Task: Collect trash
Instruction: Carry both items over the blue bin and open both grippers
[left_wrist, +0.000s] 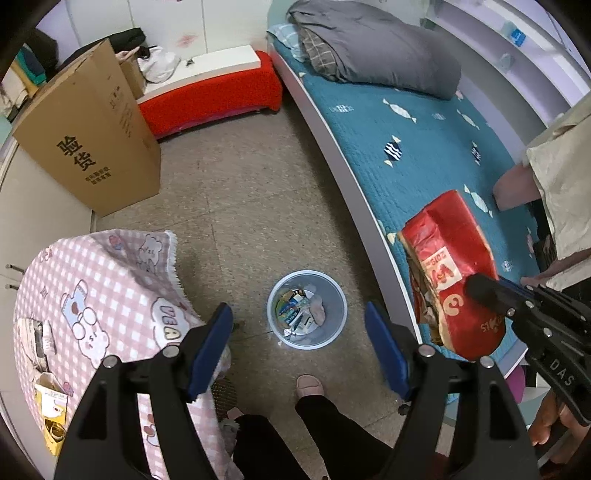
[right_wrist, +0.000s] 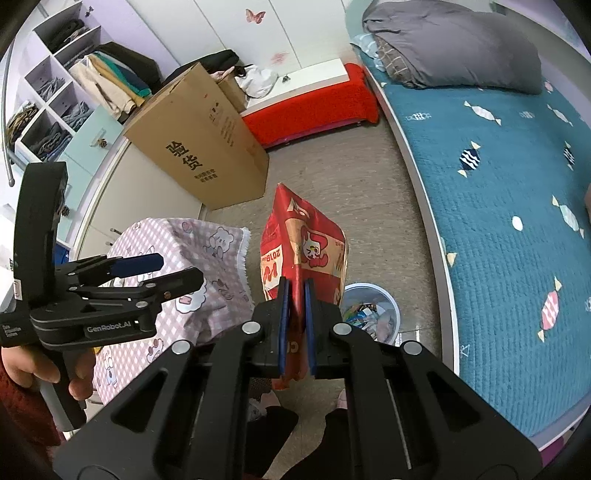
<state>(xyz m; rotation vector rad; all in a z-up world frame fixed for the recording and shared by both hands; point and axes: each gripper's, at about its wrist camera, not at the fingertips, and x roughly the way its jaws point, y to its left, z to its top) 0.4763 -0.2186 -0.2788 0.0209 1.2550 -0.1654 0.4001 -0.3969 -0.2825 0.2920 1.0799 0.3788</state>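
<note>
A red snack bag (right_wrist: 303, 247) is clamped between the blue pads of my right gripper (right_wrist: 295, 295), held in the air above the floor. In the left wrist view the same bag (left_wrist: 450, 266) hangs over the bed edge with my right gripper (left_wrist: 480, 291) shut on it. A pale blue waste bin (left_wrist: 306, 310) with several pieces of trash inside stands on the floor; it also shows in the right wrist view (right_wrist: 373, 314), just right of the bag. My left gripper (left_wrist: 299, 347) is open and empty, high above the bin. It shows at the left of the right wrist view (right_wrist: 173, 271).
A small table with a pink checked cloth (left_wrist: 99, 295) stands left of the bin, with a yellow carton (left_wrist: 51, 410) on it. A bed with a teal cover (left_wrist: 424, 147) runs along the right. A large cardboard box (left_wrist: 92, 136) and a red bench (left_wrist: 210, 99) stand further back. My legs are below.
</note>
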